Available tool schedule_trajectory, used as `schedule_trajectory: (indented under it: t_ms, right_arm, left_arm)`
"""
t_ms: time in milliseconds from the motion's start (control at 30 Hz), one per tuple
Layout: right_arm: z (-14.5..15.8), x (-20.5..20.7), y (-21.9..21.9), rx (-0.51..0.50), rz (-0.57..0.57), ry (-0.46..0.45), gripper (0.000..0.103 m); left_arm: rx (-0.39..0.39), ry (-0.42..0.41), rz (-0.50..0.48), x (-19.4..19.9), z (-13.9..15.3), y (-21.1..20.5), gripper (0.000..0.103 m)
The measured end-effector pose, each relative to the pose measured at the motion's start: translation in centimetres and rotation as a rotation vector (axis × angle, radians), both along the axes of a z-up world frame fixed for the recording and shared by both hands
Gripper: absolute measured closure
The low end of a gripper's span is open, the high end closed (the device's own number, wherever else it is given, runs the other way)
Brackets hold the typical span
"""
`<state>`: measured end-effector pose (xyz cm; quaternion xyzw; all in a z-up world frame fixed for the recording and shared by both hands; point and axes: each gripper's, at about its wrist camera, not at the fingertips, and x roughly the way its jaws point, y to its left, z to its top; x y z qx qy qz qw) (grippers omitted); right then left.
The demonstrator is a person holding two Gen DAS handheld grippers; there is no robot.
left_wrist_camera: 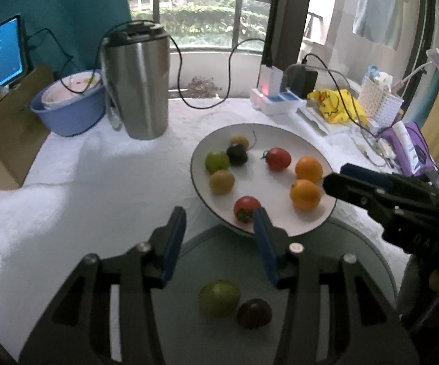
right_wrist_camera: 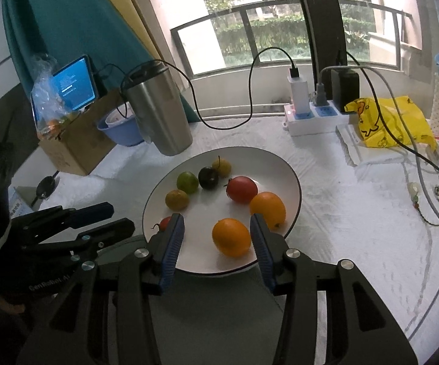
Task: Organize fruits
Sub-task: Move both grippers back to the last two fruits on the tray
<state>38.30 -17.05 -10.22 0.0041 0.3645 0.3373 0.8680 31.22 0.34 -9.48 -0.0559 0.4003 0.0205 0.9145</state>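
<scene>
White plate (left_wrist_camera: 283, 135) sat on the desk (left_wrist_camera: 97, 176), covered in white cloth; taken as landmark. On the plate: two oranges, one (right_wrist_camera: 231, 237) at the near edge and one (right_wrist_camera: 267, 208) just behind it to the right; a red tomato (right_wrist_camera: 241, 189) near the centre; a second red tomato (left_wrist_camera: 246, 209) at the near-left rim; a green fruit (left_wrist_camera: 217, 161), a dark fruit (left_wrist_camera: 237, 154) and two yellowish fruits (left_wrist_camera: 221, 181) grouped toward the far-left side.

A grey-green plate (left_wrist_camera: 325, 261) lay just in front of the white plate, partly under its near rim. It held a green fruit (left_wrist_camera: 219, 296) and a dark fruit (left_wrist_camera: 254, 313), touching.

Left claw (left_wrist_camera: 219, 240) hung above the grey-green plate, jaws apart, nothing between them. Right claw (right_wrist_camera: 216, 240) stood over the near edge of the white plate, jaws apart on either side of the near orange; pads not seen pressing on it.

Steel tumbler (left_wrist_camera: 138, 82) stood behind the white plate, to the left.
</scene>
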Motion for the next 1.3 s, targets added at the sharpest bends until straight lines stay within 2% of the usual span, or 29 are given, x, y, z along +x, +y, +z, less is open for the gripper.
schedule_trajectory:
  t_ms: [367, 600, 800, 1100, 1167, 1200, 1233, 1300]
  right_arm:
    - [1.6, -3.0, 0.2, 0.0, 0.003, -0.028, 0.055]
    - [1.6, -5.3, 0.8, -0.018, 0.01, -0.027, 0.055]
    - [0.2, -7.0, 2.2, -0.04, 0.037, 0.009, 0.055]
    - [-3.4, -8.9, 5.1, -0.075, 0.071, 0.101, 0.055]
    - [-3.9, -9.1, 5.7, -0.083, 0.082, 0.115, 0.055]
    - [-4.1, -9.2, 6.0, -0.09, 0.085, 0.117, 0.055]
    - [-4.3, -9.2, 6.5, -0.1, 0.091, 0.119, 0.055]
    - [-4.6, -9.2, 7.0, -0.118, 0.092, 0.119, 0.055]
  left_arm:
    - [-0.012, -0.04, 0.017, -3.4, 1.2, 0.8, 0.055]
    - [-0.034, -0.054, 0.029, -5.8, 0.9, 2.1, 0.055]
    - [-0.073, -0.047, 0.039, -7.6, -0.1, 4.1, 0.055]
    - [-0.111, -0.039, -0.003, -8.9, -2.0, 5.9, 0.054]
    - [-0.12, -0.032, -0.01, -9.1, -2.5, 6.3, 0.049]
    - [-0.128, -0.03, -0.013, -9.2, -2.7, 6.6, 0.042]
    - [-0.142, -0.028, -0.016, -9.2, -2.9, 6.8, 0.039]
    - [-0.152, -0.029, -0.018, -9.2, -3.2, 7.0, 0.039]
